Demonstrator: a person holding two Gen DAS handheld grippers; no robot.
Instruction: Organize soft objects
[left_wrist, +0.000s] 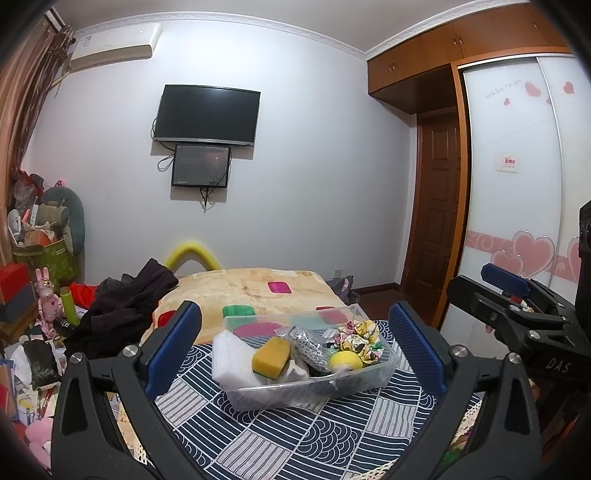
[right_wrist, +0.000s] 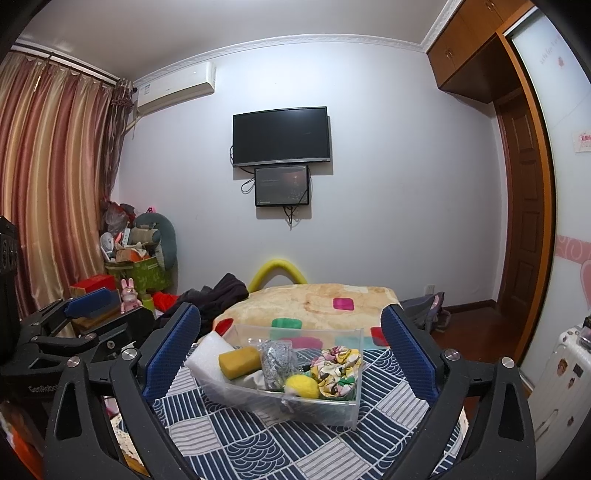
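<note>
Item: clear plastic bin (left_wrist: 384, 369), standing on a navy-and-white patterned cloth (left_wrist: 295, 435) spread over a surface in front of a beige blanket (left_wrist: 255, 284) with coloured patches. Contents, all lying inside the bin: white foam block (left_wrist: 229, 354) at the left end, leaning on the rim; yellow sponge (left_wrist: 270, 357) resting against it; silver mesh scrubber (left_wrist: 308, 349) mid-bin; yellow ball (left_wrist: 345, 361) near the front wall; floral fabric scrunchie (left_wrist: 360, 338) at the right end; a white soft piece under the sponge, possibly cloth, too buried to name. No soft item shows loose on the cloth. Left gripper (left_wrist: 295, 350): jaws spread wide, holding nothing, framing the bin from short of it. Right gripper (right_wrist: 291, 354): likewise wide apart and empty, held beside the other. Condition: the scene fits either a bin filled and finished with, or one awaiting emptying and sorting. Hazards: the bin is light and sits on loose cloth, so a nudge from a fingertip could slide or tip it; the foam block, perched high, could topple over the rim; the ball could roll away if lifted carelessly.
</note>
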